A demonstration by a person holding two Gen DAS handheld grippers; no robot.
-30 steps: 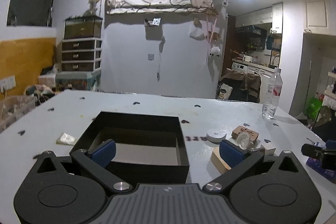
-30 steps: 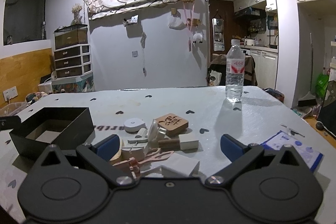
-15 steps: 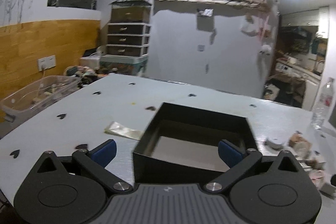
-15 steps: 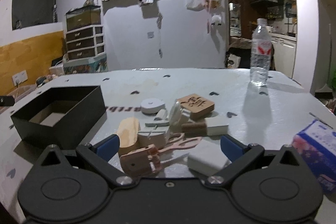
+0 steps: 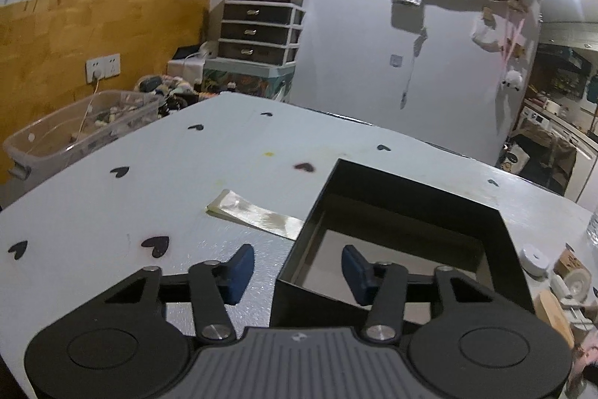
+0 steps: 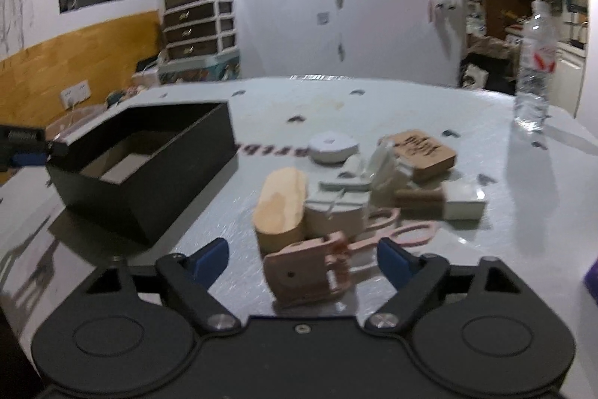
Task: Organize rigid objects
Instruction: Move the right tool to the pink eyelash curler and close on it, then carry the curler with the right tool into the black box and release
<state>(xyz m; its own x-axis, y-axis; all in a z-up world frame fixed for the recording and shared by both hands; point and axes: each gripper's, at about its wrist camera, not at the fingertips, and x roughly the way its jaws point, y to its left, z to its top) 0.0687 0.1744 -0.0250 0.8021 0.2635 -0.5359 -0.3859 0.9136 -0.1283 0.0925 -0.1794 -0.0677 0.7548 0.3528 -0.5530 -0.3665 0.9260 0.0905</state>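
Two grippers, jaws closing but gripping nothing yet: left gripper (image 5: 295,272) straddles the black box (image 5: 403,212) near wall; right gripper (image 6: 299,258) brackets the pink wooden piece (image 6: 306,268), pile's nearest item.

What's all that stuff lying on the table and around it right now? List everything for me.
Box: one, black, open, table's left part.
Wooden oval block: one, pale, front of the pile.
Pink clip-like piece: one, nearest the right tongs.
Round white disc: one, behind the pile.
Engraved wooden tile: one, brown, pile's far right.
White block: one, pile's right.
Water bottle: one, clear, far right.
Clear wrapper: one, left of the box.
Storage bin: one, clear, beside the table.
Drawer unit: one, by the wall.
Left tongs: open, astride the box's near-left corner, just been closing.
Right tongs: open, astride the pink piece, just been closing.
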